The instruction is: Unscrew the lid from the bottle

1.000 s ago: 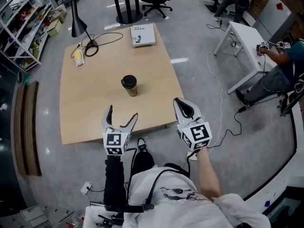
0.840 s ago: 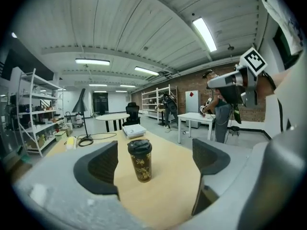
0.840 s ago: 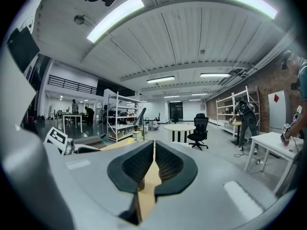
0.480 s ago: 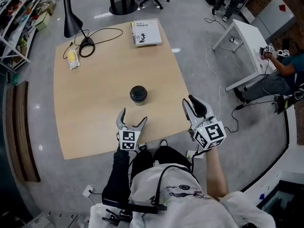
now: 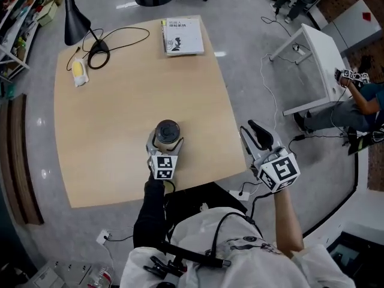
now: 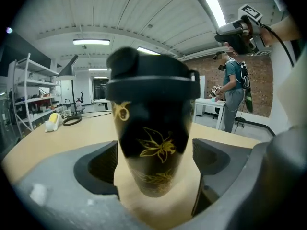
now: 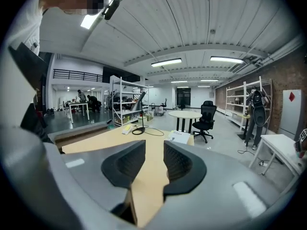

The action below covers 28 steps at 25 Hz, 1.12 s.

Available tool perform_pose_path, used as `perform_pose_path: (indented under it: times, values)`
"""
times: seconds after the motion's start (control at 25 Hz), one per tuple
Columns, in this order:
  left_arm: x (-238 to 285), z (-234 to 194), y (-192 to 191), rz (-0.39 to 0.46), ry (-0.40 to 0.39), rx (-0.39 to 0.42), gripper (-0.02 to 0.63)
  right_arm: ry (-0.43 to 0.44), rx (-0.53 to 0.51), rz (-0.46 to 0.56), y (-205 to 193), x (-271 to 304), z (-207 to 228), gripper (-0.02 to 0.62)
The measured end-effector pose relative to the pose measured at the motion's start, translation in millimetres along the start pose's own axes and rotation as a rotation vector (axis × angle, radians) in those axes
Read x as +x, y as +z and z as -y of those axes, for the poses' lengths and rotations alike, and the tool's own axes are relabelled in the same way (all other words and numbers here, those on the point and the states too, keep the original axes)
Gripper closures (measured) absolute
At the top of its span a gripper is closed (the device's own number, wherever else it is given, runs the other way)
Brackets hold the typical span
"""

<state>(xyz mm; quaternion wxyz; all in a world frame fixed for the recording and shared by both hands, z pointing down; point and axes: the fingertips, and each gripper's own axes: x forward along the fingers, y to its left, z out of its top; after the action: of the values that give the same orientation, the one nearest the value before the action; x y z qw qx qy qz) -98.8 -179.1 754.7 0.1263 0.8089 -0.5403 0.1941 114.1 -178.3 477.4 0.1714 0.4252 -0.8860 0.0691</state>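
A black bottle (image 5: 167,134) with gold flowers and a black lid (image 6: 148,78) stands upright near the front of the wooden table (image 5: 120,101). My left gripper (image 5: 165,144) straddles it from the near side. In the left gripper view the bottle (image 6: 151,143) sits between the jaws of the left gripper (image 6: 153,164), with gaps showing beside both pads, so it is open. My right gripper (image 5: 251,128) hovers off the table's right edge. Its jaws are opening, a narrow gap shows in the right gripper (image 7: 154,159) view, and nothing is between them.
At the table's far end lie a white book (image 5: 182,36), a black lamp (image 5: 75,23) with a coiled cable (image 5: 97,59), and a yellow object (image 5: 79,72). A white side table (image 5: 318,59) and a seated person (image 5: 360,98) are to the right.
My left gripper has moved forward from the table's near edge until its jaws sit either side of the bottle. The right gripper's jaws have parted a little.
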Motion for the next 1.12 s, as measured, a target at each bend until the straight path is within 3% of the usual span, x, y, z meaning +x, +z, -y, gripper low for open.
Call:
perform_pose_path:
  times: [0.36,0.64,0.88,1.0,1.12]
  values:
    - [20.6,-2.0,28.2,0.15,0.031,0.031,0.109,-0.022,-0.003,-0.153,-51.4,6.3,23.7,0.474]
    - [21.1,-1.0,33.7,0.122,0.02,0.033,0.186,-0.028,-0.021,-0.206,-71.6,7.2,25.2,0.476]
    - [16.6,-1.0,47.6,0.085,-0.015,-0.022,0.187,-0.022,0.001,-0.196,-75.8,5.2,19.2,0.476]
    - [3.2,11.3,85.2,0.121,-0.075,0.0,0.187,0.036,0.008,-0.126,-57.4,13.9,3.5,0.476]
    - [-22.0,34.3,137.1,0.178,-0.174,0.012,0.187,0.207,-0.025,-0.052,-21.3,27.9,-36.8,0.444]
